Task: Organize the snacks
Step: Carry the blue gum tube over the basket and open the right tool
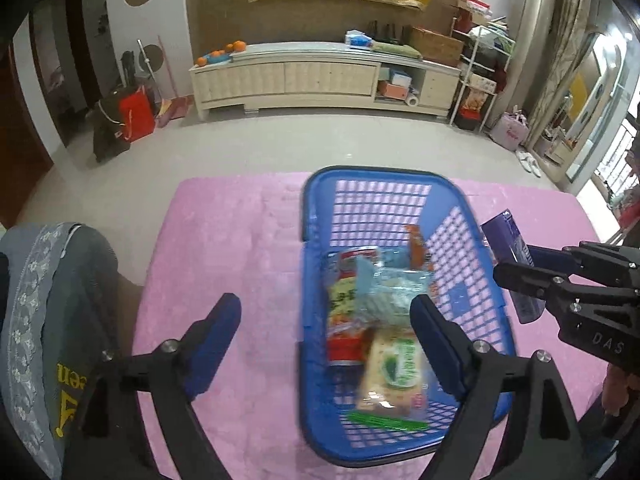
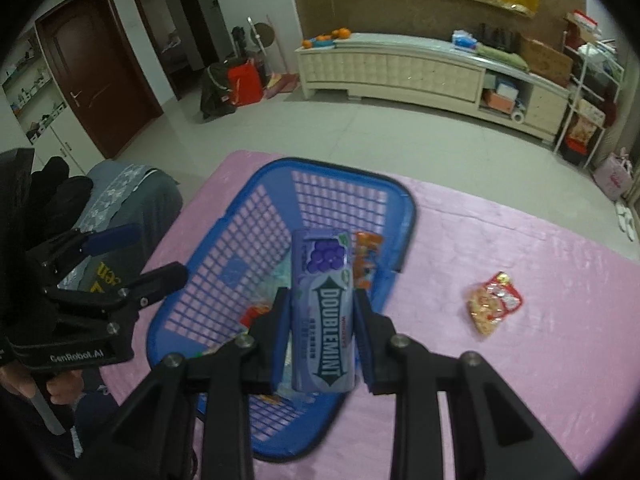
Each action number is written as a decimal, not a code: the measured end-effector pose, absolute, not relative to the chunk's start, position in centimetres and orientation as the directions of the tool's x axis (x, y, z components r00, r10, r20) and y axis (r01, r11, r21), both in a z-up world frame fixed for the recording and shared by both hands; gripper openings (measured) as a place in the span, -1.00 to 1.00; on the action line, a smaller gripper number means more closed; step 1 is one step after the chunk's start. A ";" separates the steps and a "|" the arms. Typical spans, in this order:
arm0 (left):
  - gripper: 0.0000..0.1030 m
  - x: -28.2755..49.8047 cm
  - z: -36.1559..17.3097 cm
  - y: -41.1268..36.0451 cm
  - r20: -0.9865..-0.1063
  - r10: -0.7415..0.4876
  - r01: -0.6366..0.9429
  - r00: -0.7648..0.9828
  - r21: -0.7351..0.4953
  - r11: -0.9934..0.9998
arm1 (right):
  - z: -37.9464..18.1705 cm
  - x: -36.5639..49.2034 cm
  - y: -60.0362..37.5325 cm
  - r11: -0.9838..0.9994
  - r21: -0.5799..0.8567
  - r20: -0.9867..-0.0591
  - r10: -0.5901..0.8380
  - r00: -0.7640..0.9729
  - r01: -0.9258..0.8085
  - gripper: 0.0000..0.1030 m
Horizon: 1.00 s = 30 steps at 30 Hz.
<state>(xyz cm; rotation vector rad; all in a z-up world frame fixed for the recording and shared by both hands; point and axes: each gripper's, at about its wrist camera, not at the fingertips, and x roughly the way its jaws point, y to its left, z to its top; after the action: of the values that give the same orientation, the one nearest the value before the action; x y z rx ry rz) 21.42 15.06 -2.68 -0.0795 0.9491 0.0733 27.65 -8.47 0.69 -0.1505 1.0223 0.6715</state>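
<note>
Two grippers are in my view above a pink tabletop (image 2: pixel 520 380). My right gripper (image 2: pixel 322 320) has its jaws clamped on a purple gum pack (image 2: pixel 323 308) printed DOUBLEMINT, gripping it by its long sides at about mid-length, so its grape-printed end sticks out past the fingertips. It hangs over the near right part of a blue basket (image 1: pixel 316 208), angled steeply downward. My left gripper (image 1: pixel 326 332) also tilts down over the basket's near left rim, its jaws spread wide with nothing between them. Inside the basket lie several snack packets (image 1: pixel 360 292), including a cracker pack (image 1: pixel 394 368) with green print. One small red snack bag (image 2: pixel 494 304) lies on the tabletop, well apart to the basket's right.
</note>
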 end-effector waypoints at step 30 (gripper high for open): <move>0.99 20.3 -5.8 22.3 -0.824 0.070 -0.187 0.562 -0.044 0.981 | -6.6 30.1 1.8 0.789 0.234 -0.912 0.381 0.154 -0.568 -0.15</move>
<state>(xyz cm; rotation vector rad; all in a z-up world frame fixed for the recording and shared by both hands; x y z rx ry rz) 20.32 22.26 -5.76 -0.1322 0.9627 0.1520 30.15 1.82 -6.60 -0.1787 1.2424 0.6850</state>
